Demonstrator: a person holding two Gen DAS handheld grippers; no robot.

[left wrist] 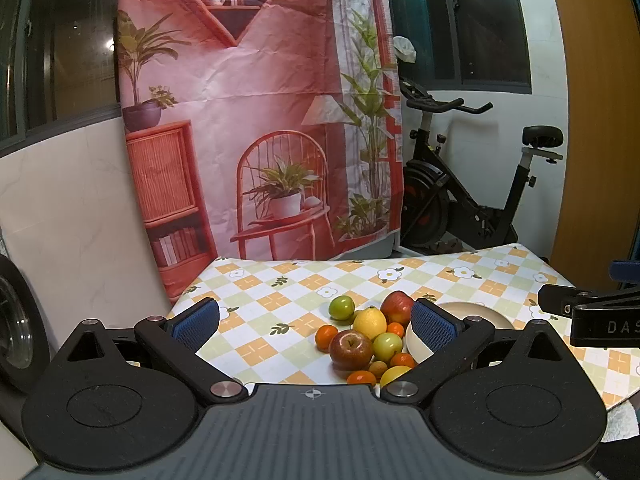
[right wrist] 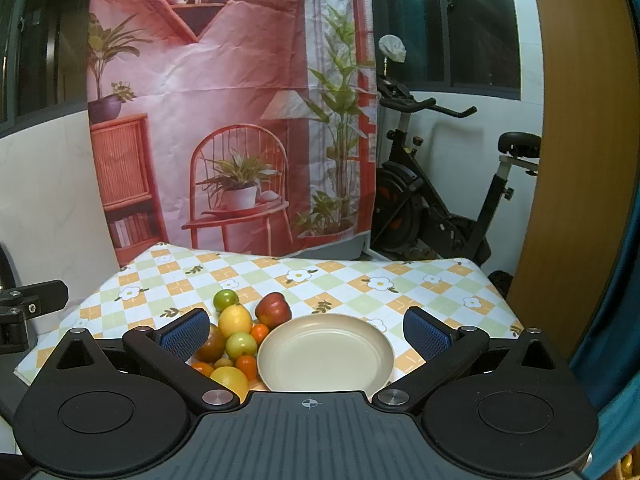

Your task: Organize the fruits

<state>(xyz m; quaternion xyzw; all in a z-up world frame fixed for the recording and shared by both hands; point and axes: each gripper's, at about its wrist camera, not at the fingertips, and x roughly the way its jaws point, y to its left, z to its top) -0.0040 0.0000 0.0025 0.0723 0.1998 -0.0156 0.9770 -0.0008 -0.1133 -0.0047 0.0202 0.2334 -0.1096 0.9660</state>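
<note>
Several fruits lie in a loose pile on the checked tablecloth: a red apple [left wrist: 351,349], a lemon [left wrist: 369,323], a green fruit [left wrist: 341,307] and small oranges [left wrist: 326,336]. A cream plate [right wrist: 325,354] sits empty just right of the pile. My left gripper [left wrist: 316,324] is open above the near table edge, and the pile shows between its blue pads. My right gripper [right wrist: 308,334] is open too, with the plate between its fingers and nothing gripped. The second red apple [right wrist: 273,310] rests behind the plate.
The table [left wrist: 280,280] carries a flower-patterned cloth, with bare cloth behind the fruit. A printed backdrop [left wrist: 256,120] hangs behind it, and an exercise bike [left wrist: 460,184] stands at the back right. The right gripper's body [left wrist: 592,312] shows at the left wrist view's right edge.
</note>
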